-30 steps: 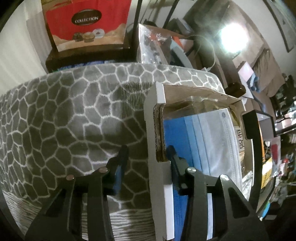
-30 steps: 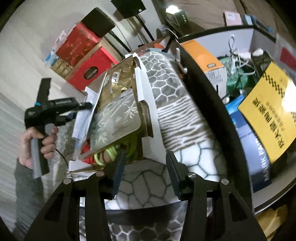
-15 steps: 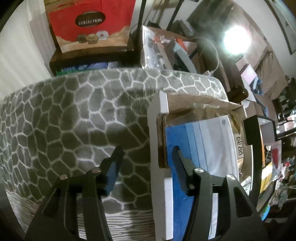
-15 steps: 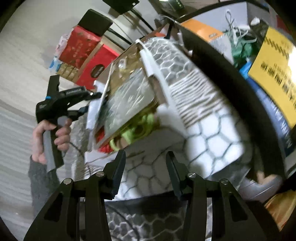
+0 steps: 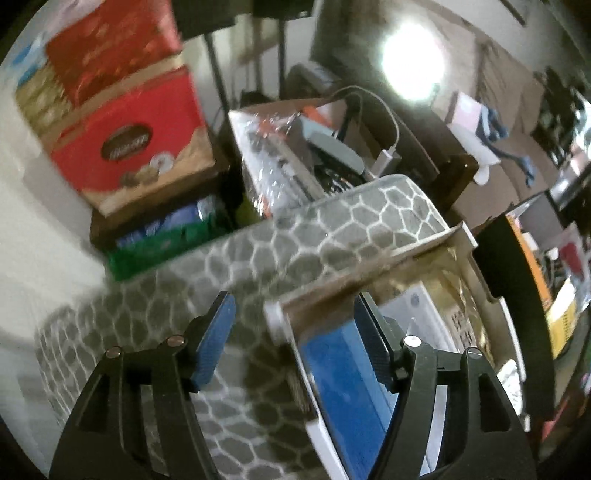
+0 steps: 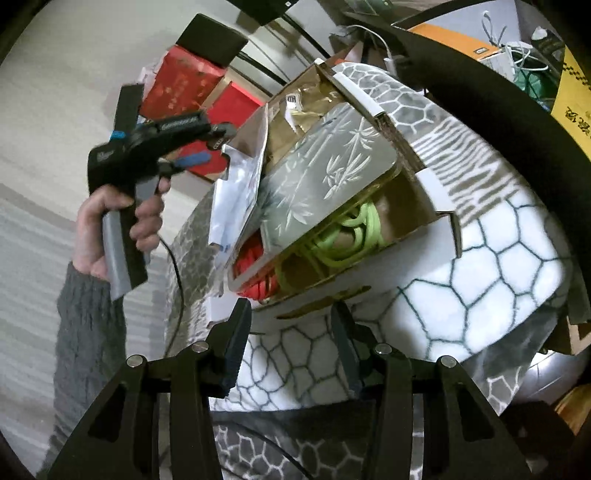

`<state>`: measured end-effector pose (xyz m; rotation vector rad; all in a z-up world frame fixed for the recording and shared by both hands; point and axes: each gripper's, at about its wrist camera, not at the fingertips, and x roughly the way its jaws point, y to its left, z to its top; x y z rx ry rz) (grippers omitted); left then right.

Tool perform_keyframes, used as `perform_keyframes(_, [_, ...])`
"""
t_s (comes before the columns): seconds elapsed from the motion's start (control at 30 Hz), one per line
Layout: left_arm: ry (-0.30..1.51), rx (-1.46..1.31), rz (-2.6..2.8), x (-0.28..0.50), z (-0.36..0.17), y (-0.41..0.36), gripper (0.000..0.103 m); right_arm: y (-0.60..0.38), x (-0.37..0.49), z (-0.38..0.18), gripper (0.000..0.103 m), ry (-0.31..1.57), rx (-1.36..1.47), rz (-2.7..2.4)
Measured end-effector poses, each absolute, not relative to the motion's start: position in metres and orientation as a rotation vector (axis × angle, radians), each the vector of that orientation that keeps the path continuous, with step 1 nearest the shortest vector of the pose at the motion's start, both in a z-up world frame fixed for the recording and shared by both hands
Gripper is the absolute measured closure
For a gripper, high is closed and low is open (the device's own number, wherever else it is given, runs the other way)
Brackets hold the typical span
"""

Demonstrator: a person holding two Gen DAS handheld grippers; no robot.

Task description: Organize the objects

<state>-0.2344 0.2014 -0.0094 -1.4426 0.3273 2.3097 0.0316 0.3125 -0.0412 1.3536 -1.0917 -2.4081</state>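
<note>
An open cardboard box lies on a grey cover with a honeycomb pattern. It holds a silver bamboo-print case, a green cord, something red and white packets. My right gripper sits low at the box's near white wall, its jaws closing, the wall's edge just beyond the tips and untouched. In the left wrist view my left gripper straddles the box's corner, jaws opening, with no pad touching it. A blue pack lies inside. A hand holds the left gripper above the box's far side.
Red gift boxes are stacked behind the cover, over a dark shelf with green and blue packs. A crate of cables and gadgets stands beside them. A black curved rim borders a bin with a yellow box and an orange one.
My left gripper's jaws have spread away from the box's wall, and the gripper has lifted and rolled. My right gripper has come in closer to the box's near wall.
</note>
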Motion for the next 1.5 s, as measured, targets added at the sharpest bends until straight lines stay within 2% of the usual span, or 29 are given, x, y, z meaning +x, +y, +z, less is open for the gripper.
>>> perform_keyframes(0.27, [0.47, -1.372, 2.234, -0.252, -0.016, 0.231, 0.039, 0.315, 0.027, -0.044, 0.061, -1.1, 1.37, -2.402])
perform_keyframes(0.4, [0.461, -1.369, 2.184, -0.249, -0.016, 0.233, 0.049, 0.318, 0.028, -0.044, 0.062, -1.112, 1.37, -2.401])
perform_keyframes(0.5, [0.455, -1.372, 2.139, -0.245, -0.018, 0.231, 0.05, 0.319, 0.029, -0.044, 0.062, -1.103, 1.374, -2.404])
perform_keyframes(0.53, [0.47, -1.378, 2.128, -0.244, -0.02, 0.231, 0.052, 0.319, 0.029, -0.043, 0.062, -1.098, 1.376, -2.405])
perform_keyframes(0.6, [0.523, -1.407, 2.117, -0.244, -0.029, 0.232, 0.07, 0.32, 0.028, -0.042, 0.062, -1.09, 1.382, -2.406])
perform_keyframes(0.77, [0.511, -1.4, 2.116, -0.242, -0.033, 0.228, 0.072, 0.321, 0.026, -0.041, 0.063, -1.069, 1.385, -2.421])
perform_keyframes(1.0, [0.39, -1.449, 2.142, -0.242, -0.019, 0.199, 0.088, 0.334, 0.016, -0.035, 0.063, -1.017, 1.401, -2.477])
perform_keyframes(1.1, [0.416, -1.452, 2.152, -0.241, -0.019, 0.191, 0.088, 0.341, 0.008, -0.033, 0.065, -0.953, 1.406, -2.515])
perform_keyframes(1.27, [0.385, -1.444, 2.148, -0.247, -0.022, 0.196, 0.087, 0.358, -0.007, -0.038, 0.066, -0.954, 1.453, -2.508])
perform_keyframes(1.4, [0.526, -1.409, 2.137, -0.244, -0.032, 0.219, 0.076, 0.364, -0.015, -0.04, 0.067, -0.932, 1.477, -2.503])
perform_keyframes(1.5, [0.59, -1.41, 2.173, -0.242, -0.036, 0.224, 0.083, 0.364, -0.02, -0.037, 0.067, -0.883, 1.496, -2.523])
